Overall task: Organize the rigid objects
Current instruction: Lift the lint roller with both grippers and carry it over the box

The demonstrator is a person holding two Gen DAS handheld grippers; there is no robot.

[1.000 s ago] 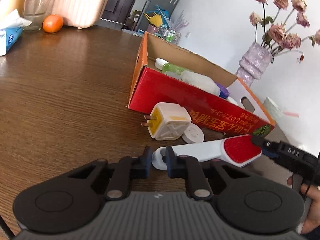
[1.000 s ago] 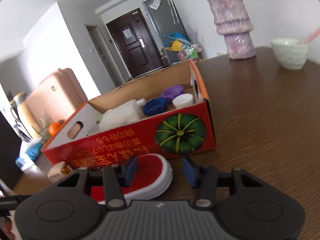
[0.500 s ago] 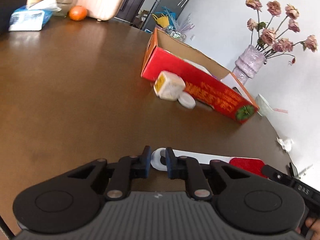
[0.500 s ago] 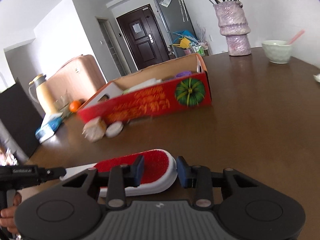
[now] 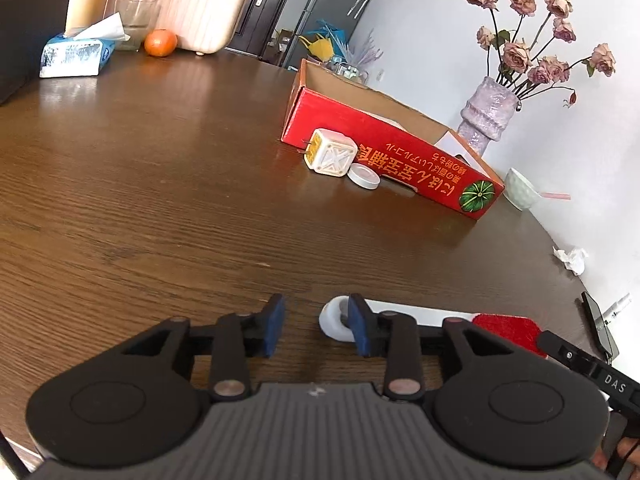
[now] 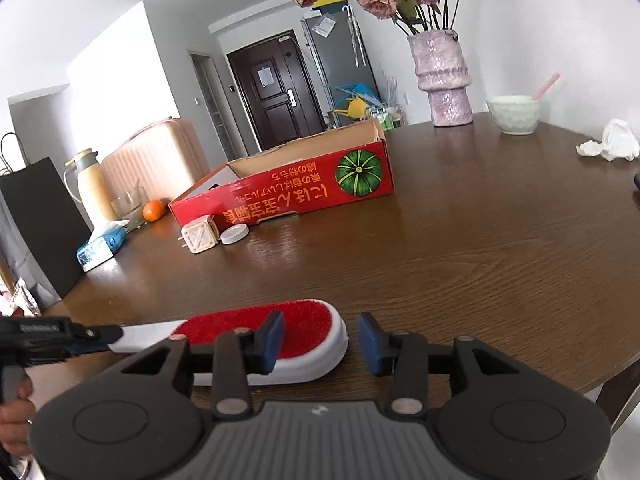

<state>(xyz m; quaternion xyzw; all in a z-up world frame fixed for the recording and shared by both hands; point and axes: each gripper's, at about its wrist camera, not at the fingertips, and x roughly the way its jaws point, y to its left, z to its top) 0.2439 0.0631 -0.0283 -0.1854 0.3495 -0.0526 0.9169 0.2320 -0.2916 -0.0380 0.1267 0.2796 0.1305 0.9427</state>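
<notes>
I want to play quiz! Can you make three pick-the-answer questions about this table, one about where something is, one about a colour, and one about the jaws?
1. Where does the white cube plug sit?
A. inside the box
B. on the table beside the red box
C. by the vase

2. What colour is the lint brush pad?
A. red
B. blue
C. green

3. How do the left gripper jaws stand?
A. shut on the brush
B. shut on nothing
C. open

Answers: B, it rests against the box's outer wall; A, the pad shows bright red; C, a wide gap separates the jaws.
</notes>
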